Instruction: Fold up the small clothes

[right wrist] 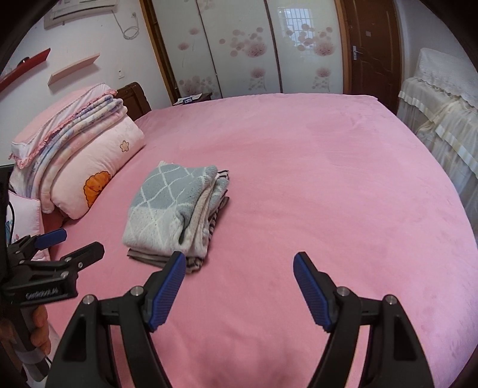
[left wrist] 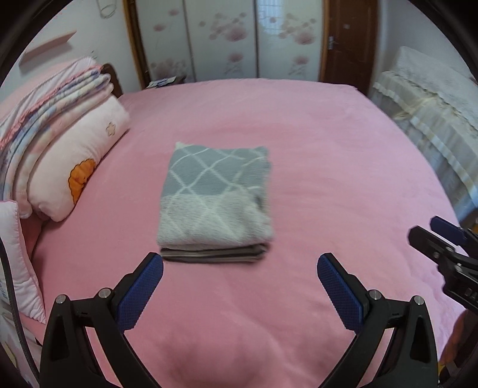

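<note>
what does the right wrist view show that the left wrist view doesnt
Only the right wrist view: the stack's loose side layers, an air conditioner, and a hand holding the left hand-held gripper.
Only the left wrist view: the stack's neat front fold.
Both: the pink bed, pillows, wardrobe, and both hand-held grippers open, the right empty.

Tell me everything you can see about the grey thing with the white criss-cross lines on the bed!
The grey cloth is a soft, fuzzy-looking knit with white diamond lines, darker grey at the far half and paler near us. It is folded into a neat rectangle and lies flat on top of a small pile of folded clothes, one of them striped. The pile rests on the pink bed cover, near the pillows. Neither gripper touches it.
</note>
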### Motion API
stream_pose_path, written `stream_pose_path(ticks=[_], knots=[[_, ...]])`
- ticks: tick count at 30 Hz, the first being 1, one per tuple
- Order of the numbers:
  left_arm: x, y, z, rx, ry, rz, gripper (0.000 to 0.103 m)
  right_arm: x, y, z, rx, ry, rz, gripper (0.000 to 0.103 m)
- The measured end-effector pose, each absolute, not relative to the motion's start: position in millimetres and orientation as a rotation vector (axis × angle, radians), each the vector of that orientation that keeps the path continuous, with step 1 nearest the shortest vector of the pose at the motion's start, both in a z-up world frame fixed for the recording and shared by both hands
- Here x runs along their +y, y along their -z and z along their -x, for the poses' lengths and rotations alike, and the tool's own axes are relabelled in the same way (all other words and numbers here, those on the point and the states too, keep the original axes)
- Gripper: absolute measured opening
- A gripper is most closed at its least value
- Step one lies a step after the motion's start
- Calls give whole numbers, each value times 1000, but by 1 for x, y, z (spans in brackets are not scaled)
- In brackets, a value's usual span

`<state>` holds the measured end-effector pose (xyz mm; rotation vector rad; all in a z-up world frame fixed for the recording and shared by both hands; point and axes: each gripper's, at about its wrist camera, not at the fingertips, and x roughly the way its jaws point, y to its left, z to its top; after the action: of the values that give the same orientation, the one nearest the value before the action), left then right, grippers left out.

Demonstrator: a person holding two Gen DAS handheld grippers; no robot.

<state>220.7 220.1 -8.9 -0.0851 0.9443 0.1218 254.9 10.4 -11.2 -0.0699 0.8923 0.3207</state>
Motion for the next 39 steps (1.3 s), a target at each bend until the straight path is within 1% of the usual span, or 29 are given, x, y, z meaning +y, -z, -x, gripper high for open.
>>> stream_pose_path(ticks=[9,16,21,27,34,39], knots=[[168,-20,-178,894,-125,59,103,-39,-20,-203,855,-277,51,75],[132,-47,-117,804,-127,153,103,-72,-36,-153,842,-257,50,75],[102,-49,-70,768,-131,143,103,-101,-45,-113,830,-236,15,75],[80,-48,-26,775,-113,167,103,-130,-48,-69,811,-219,-58,75],[63,-43,19,759,-108,207,103,-143,-37,-21,818,-234,-118,75],[54,-35,41,781,-103,209,103,-143,-34,3,805,-222,-84,75]])
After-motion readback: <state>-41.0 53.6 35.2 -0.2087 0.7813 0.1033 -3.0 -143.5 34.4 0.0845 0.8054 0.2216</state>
